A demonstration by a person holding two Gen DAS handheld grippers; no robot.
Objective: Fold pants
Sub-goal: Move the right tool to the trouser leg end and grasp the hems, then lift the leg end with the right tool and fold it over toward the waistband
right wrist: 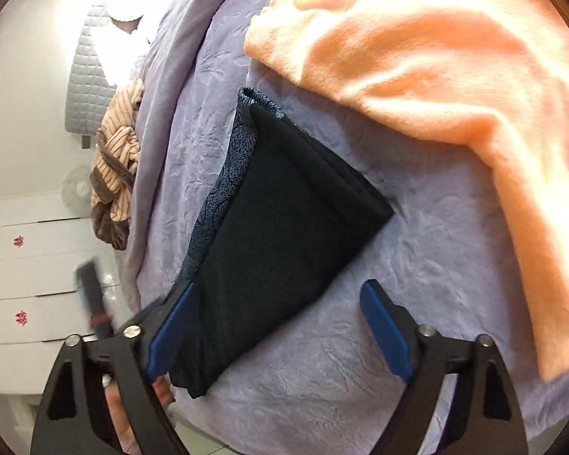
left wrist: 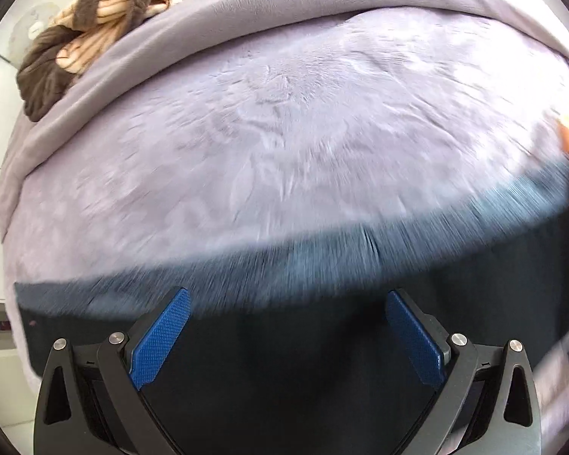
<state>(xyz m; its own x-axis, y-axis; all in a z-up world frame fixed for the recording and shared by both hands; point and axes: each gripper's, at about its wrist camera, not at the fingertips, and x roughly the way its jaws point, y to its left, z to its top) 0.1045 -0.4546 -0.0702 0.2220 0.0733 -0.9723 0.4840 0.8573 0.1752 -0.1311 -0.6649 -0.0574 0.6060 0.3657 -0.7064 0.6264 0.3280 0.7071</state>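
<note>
The dark navy folded pants (right wrist: 284, 204) lay on the lilac plush bed cover (right wrist: 417, 303), long axis running away from the right hand-held gripper (right wrist: 273, 326), whose jaws stood wide. The left hand-held gripper (left wrist: 288, 337), equally wide and empty, hovered directly above them, seemingly nearer.

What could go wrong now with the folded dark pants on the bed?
1. The folded pants lie near the edge of the lilac bedspread; a pull might drag them off.
2. The peach blanket lies close beside them and may get caught.
3. Both the right gripper and left gripper are open; closing on only one layer could undo the fold.
</note>
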